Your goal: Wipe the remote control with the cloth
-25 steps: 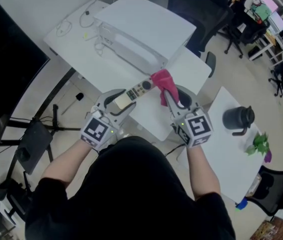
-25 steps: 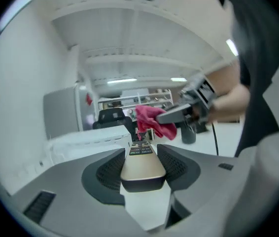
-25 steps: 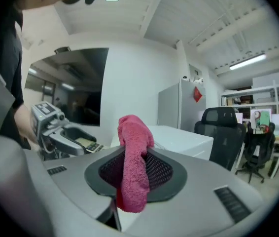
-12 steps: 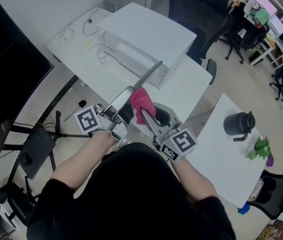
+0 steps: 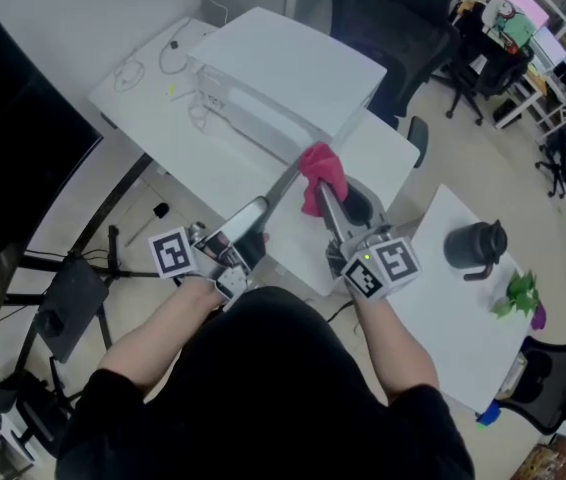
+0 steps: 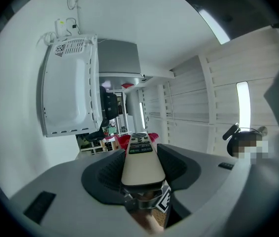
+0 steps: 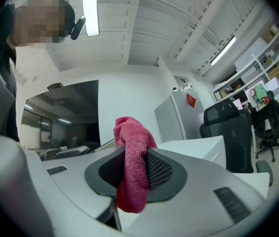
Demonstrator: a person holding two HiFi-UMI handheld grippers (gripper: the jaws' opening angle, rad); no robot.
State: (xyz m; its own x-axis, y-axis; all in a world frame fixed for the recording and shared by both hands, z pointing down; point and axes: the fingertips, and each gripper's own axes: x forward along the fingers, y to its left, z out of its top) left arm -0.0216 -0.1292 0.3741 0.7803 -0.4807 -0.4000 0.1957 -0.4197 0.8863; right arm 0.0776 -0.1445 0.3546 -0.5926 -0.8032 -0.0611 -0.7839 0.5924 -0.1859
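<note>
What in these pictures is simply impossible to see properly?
Button labels on the remote control: too small and blurred in the left gripper view.
Whether the cloth touches the remote's far end: in the head view the cloth covers that end.
What the dark jug holds: too small in the head view.

Head view: steeply down from over the person onto desk (image 5: 198,153), left claw (image 5: 251,226), right claw (image 5: 329,206). Claw views: close behind own jaws, facing out across the room. All three share the cloth (image 5: 323,173).
</note>
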